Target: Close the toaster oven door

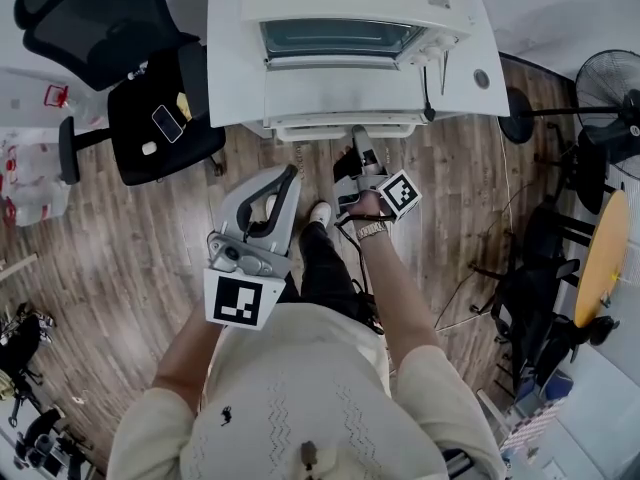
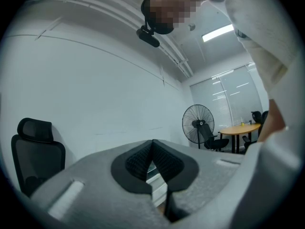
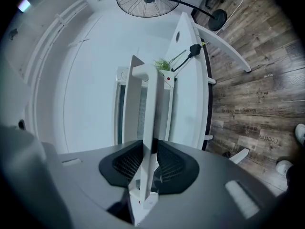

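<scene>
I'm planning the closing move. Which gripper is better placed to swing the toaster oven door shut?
Right. The right gripper is clamped on the door handle of the open toaster oven door; the left gripper is shut on nothing, held back from the oven.

Two grippers: one left gripper (image 1: 288, 176), one right gripper (image 1: 358, 138), two jaws on each. One toaster oven (image 1: 340, 63) with one door handle (image 3: 145, 104), one white table (image 1: 228, 58), one pedestal fan (image 1: 608, 76), one round wooden table (image 1: 604, 258), one black office chair (image 1: 95, 28) at the left with one phone (image 1: 166, 123) on its seat. Two white shoes (image 3: 287, 167); dark chairs (image 1: 530, 298) at the right overlap, at least two, exact count unclear.
</scene>
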A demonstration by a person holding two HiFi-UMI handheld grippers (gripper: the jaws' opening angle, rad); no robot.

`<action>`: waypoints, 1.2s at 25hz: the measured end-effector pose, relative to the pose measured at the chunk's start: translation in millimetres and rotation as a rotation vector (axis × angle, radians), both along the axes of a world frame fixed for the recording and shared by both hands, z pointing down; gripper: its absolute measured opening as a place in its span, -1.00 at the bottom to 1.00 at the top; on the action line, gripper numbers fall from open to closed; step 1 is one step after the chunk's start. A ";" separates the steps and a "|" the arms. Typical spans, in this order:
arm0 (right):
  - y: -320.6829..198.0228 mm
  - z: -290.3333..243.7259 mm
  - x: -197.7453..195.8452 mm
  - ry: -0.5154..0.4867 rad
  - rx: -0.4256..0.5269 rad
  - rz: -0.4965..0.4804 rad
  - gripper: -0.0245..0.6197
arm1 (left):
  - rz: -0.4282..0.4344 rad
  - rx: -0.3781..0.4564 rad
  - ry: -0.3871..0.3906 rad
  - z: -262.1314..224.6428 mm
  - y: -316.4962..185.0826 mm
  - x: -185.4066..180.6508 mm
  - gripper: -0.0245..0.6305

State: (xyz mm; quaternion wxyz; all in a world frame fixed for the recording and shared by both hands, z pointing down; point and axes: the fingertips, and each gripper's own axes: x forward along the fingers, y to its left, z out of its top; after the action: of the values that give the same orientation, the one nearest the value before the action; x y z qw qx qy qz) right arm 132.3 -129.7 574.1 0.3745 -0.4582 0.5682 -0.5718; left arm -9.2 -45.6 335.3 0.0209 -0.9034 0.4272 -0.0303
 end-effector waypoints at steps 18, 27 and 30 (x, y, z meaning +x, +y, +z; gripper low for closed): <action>-9.1 -15.1 0.2 -0.021 0.010 0.021 -0.58 | -0.011 0.008 -0.006 -4.6 6.3 -2.4 -0.92; -14.5 -23.3 -1.1 -0.029 0.052 0.005 -0.57 | -0.007 0.006 -0.010 -4.2 7.4 1.9 -0.92; -13.5 -21.3 -0.6 -0.031 0.045 0.016 -0.56 | -0.001 0.011 -0.016 -5.0 7.3 3.7 -0.92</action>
State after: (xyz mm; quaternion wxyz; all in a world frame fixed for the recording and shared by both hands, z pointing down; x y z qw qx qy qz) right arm 131.6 -143.2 552.8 0.3978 -0.4454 0.5714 -0.5629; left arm -5.5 -38.3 330.3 0.0292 -0.9027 0.4278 -0.0354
